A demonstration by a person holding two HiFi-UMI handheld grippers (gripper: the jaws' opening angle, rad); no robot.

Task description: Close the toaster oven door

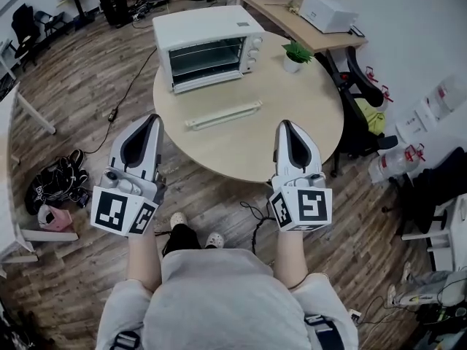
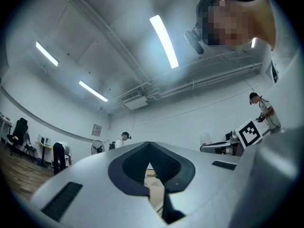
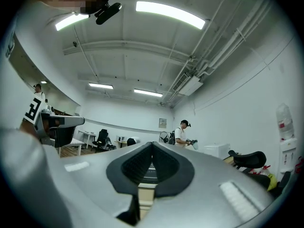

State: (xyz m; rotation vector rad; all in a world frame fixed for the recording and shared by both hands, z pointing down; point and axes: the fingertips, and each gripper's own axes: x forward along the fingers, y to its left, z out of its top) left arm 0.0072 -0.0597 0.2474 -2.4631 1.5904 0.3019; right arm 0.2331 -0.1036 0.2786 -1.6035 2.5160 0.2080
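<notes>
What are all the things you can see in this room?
toaster oven: one, white, at the back of the table
round table: one, pale wood, in front of the person
long bar: one, white, on the table in front of the toaster oven
potted plant: one, green in a white pot, on the table right of the toaster oven
boxy machine: one, white, on the desk behind
office chair: one, black, right of the table
shoes: several, mostly dark, on the floor at left
left gripper: one, grey, jaws together, empty
right gripper: one, grey, jaws together, empty
</notes>
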